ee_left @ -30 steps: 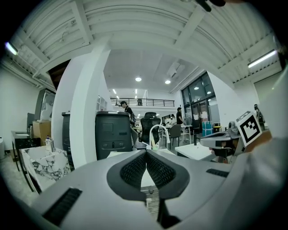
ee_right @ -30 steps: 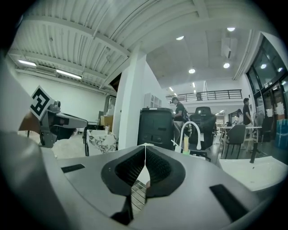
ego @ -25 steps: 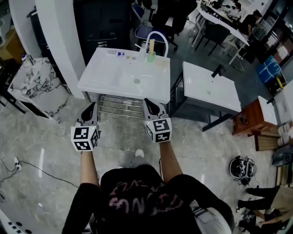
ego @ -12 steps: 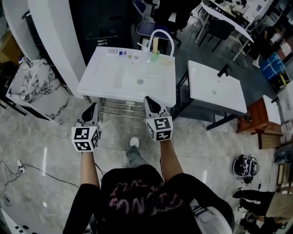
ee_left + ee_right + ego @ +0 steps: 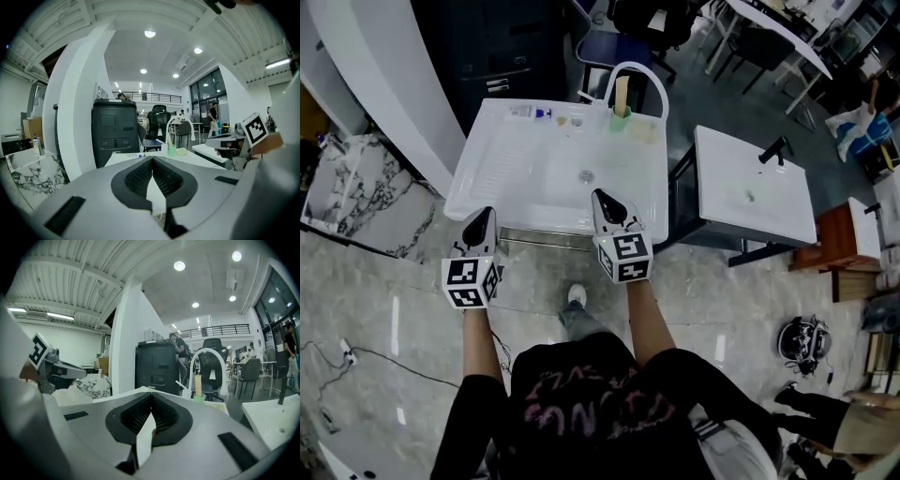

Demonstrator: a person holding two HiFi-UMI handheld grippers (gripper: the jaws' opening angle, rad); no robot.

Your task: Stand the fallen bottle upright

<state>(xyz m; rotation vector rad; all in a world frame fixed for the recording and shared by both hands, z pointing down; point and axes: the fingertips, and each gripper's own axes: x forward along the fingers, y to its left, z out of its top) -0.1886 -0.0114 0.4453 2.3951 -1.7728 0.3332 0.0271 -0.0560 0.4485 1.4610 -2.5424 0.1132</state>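
Left claw (image 5: pixel 484 216), right claw (image 5: pixel 602 198): both closed, empty, poised at the near rim of the white sink (image 5: pixel 516 178).
Bottle (image 5: pixel 530 112): lying flat by the far rim (small, blue-capped, probably quick to roll).
Risk: shut jaws would shove it off the back edge or into the green cup (image 5: pixel 620 118).
Room: bare basin centre is free. The tap (image 5: pixel 639 80) crowds the right rear and the pillar (image 5: pixel 384 84) the left.
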